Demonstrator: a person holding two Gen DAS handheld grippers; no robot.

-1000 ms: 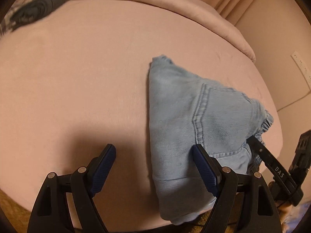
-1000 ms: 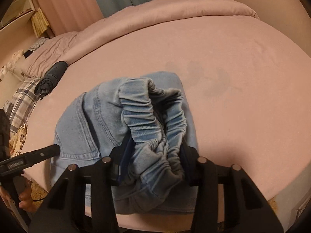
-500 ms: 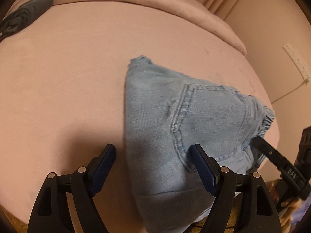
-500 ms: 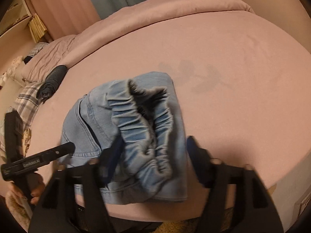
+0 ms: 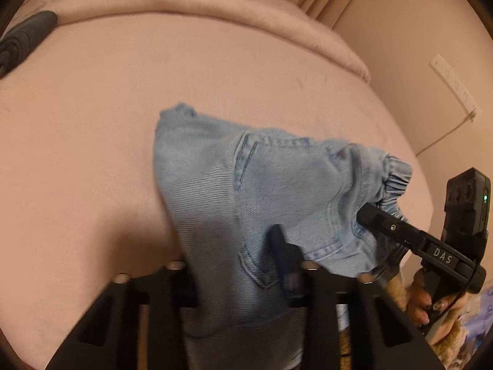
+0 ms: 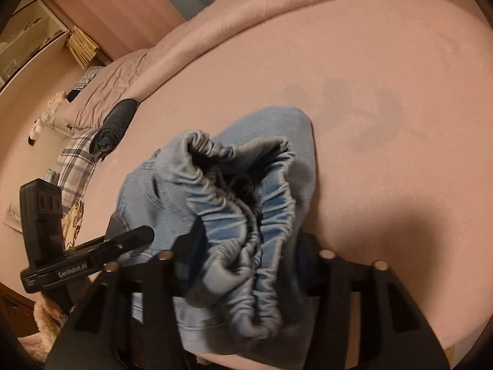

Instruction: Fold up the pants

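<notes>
On the far left of the left wrist view, a dark rolled bundle (image 5: pixel 26 35) lies near the bed's (image 5: pixel 107 98) raised pink edge, well apart from everything else. The pink bed fills most of that view. Toward the middle, the light blue denim pants (image 5: pixel 246 185), folded into a thick bundle, rest on the bed near its front edge, with a stitched back pocket facing up. The left hand-held gripper (image 5: pixel 237 265) is clamped on the near end of the pants: denim fills the gap between its fingers and hides the left one, while the blue pad of the right finger (image 5: pixel 285 265) presses against the cloth. Further right, the gathered elastic waistband (image 5: pixel 391 182) bunches up, and the right hand-held gripper (image 5: pixel 369 215) reaches in from the side, its black finger marked "DAS" touching the waistband. A white strip (image 5: pixel 456 88) hangs on the wall behind.

In the right wrist view, a plaid cloth (image 6: pixel 74 163) and the dark bundle (image 6: pixel 115 123) lie at the left side of the bed (image 6: pixel 385 123). The left hand-held gripper (image 6: pixel 135 237) enters from the left onto the denim. In the centre, the right hand-held gripper (image 6: pixel 246 252) is closed on the ruffled waistband (image 6: pixel 246 203), which spills between and over its fingers. Faint darker marks (image 6: pixel 354 108) show on the bedspread just beyond the pants (image 6: pixel 295 141).
</notes>
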